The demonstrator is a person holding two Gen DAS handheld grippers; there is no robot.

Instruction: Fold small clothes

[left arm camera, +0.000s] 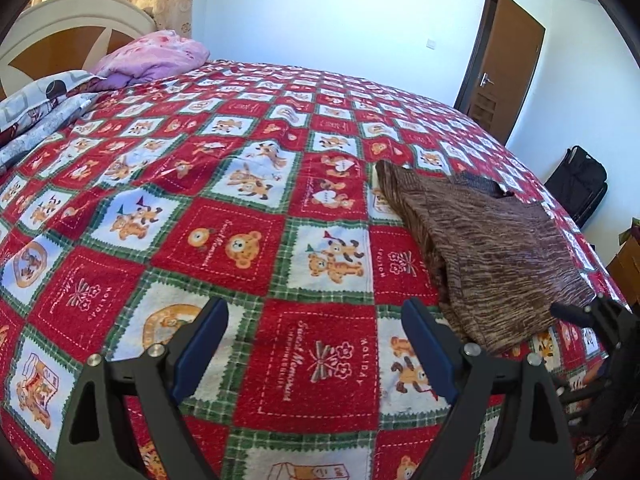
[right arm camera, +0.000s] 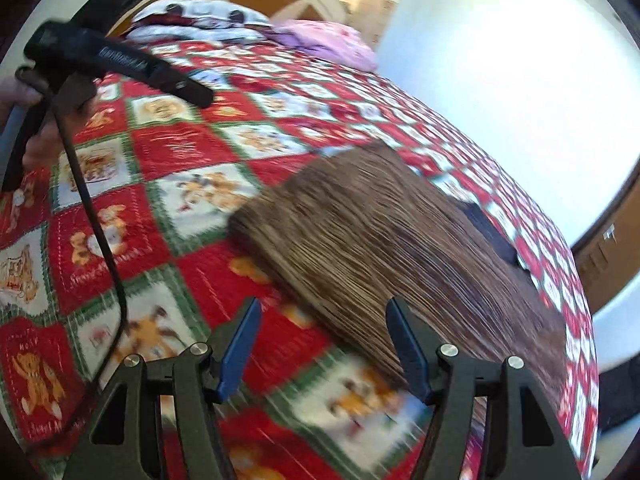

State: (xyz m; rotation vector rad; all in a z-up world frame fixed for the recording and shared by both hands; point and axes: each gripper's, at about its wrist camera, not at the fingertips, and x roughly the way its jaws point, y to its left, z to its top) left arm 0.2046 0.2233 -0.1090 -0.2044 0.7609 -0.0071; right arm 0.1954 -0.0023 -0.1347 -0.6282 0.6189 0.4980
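A small brown streaked knit garment [left arm camera: 492, 248] lies folded on the red teddy-bear bedspread [left arm camera: 248, 184], with a dark inner part at its far edge. My left gripper [left arm camera: 316, 320] is open and empty, hovering over the bedspread just left of the garment. My right gripper [right arm camera: 322, 320] is open and empty, just above the garment's near edge [right arm camera: 384, 248]; this view is motion-blurred. The right gripper's body also shows at the right edge of the left wrist view [left arm camera: 592, 316]. The left gripper's handle and cable show in the right wrist view [right arm camera: 116, 64].
A pink pillow [left arm camera: 156, 56] and a patterned quilt [left arm camera: 44, 100] lie by the headboard at the far left. A brown door [left arm camera: 504, 64] and a black bag [left arm camera: 580, 184] stand beyond the bed's far right side.
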